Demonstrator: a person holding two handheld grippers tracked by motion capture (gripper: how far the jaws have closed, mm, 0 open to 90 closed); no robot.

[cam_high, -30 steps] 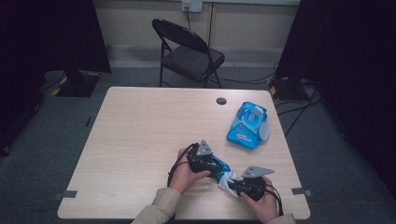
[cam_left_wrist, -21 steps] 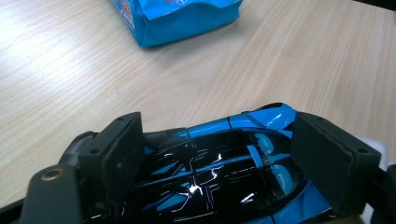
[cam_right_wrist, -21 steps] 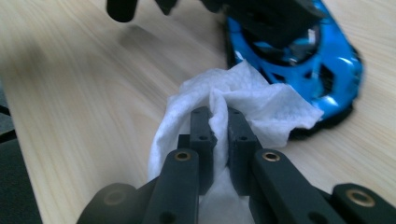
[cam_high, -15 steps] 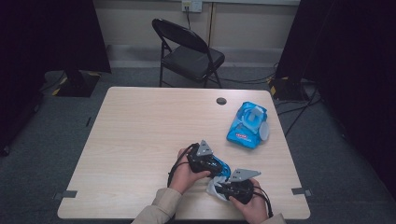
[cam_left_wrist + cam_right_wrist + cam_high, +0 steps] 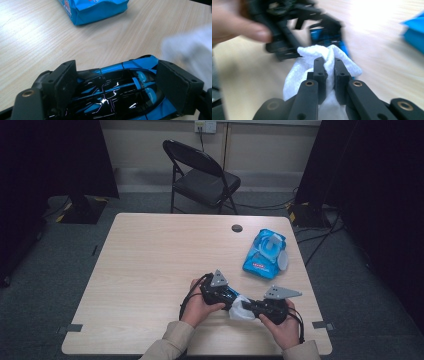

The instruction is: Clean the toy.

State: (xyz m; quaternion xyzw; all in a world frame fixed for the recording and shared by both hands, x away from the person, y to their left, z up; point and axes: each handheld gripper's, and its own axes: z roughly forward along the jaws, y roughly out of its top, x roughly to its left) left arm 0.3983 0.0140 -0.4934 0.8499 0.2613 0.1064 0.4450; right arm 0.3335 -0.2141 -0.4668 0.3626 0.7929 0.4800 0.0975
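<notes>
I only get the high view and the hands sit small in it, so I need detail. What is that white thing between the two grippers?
Observer: A white wipe, pinched in the right gripper; its jaws are closed tight on a fold of it.
Operator: And what does the left gripper have?
Observer: The left gripper clamps a glossy blue and black toy car, one pad on each side.
Operator: Is the wipe touching the car?
Observer: In the right gripper view it lies right against the car's blue end, though blur hides actual contact.
Operator: Anything nearby?
Observer: The blue wipes pack lies on the table just beyond the car.
</notes>
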